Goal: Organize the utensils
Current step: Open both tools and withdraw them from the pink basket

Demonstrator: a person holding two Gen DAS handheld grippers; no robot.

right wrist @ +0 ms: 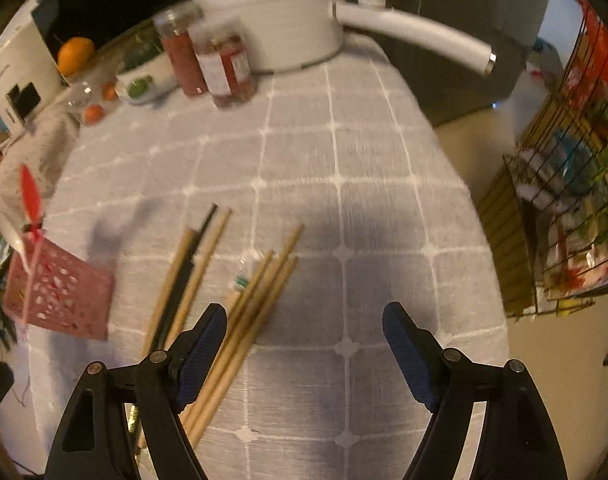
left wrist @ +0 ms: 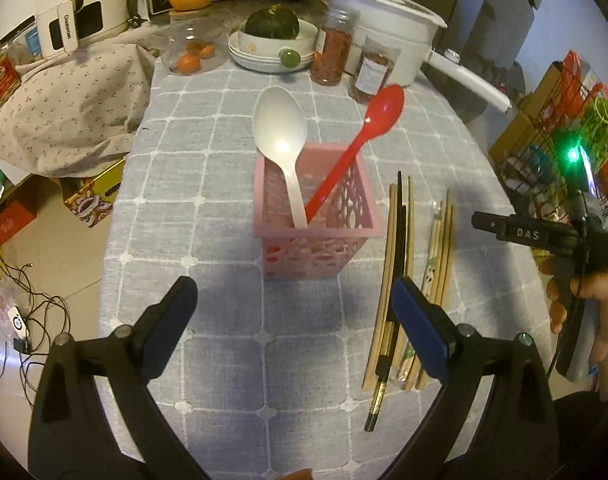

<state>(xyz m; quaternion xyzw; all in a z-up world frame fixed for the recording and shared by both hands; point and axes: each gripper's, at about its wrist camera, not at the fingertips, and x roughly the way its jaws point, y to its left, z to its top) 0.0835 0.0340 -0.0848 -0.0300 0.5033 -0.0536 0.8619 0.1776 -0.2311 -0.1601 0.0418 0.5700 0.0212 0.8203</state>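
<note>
A pink perforated basket (left wrist: 318,232) stands on the grey checked tablecloth and holds a white spoon (left wrist: 281,128) and a red spoon (left wrist: 368,128), both leaning out. Several wooden and black chopsticks (left wrist: 400,272) lie on the cloth to its right. My left gripper (left wrist: 294,300) is open and empty, just in front of the basket. In the right wrist view my right gripper (right wrist: 304,328) is open and empty over the cloth, its left finger above the near ends of the chopsticks (right wrist: 260,300). The basket (right wrist: 60,296) sits at the far left there.
At the table's back stand two spice jars (left wrist: 332,52), a white pot with a long handle (left wrist: 400,40), stacked bowls with a green squash (left wrist: 272,40) and a jar of oranges (left wrist: 192,48). A wire rack (right wrist: 564,200) stands right of the table.
</note>
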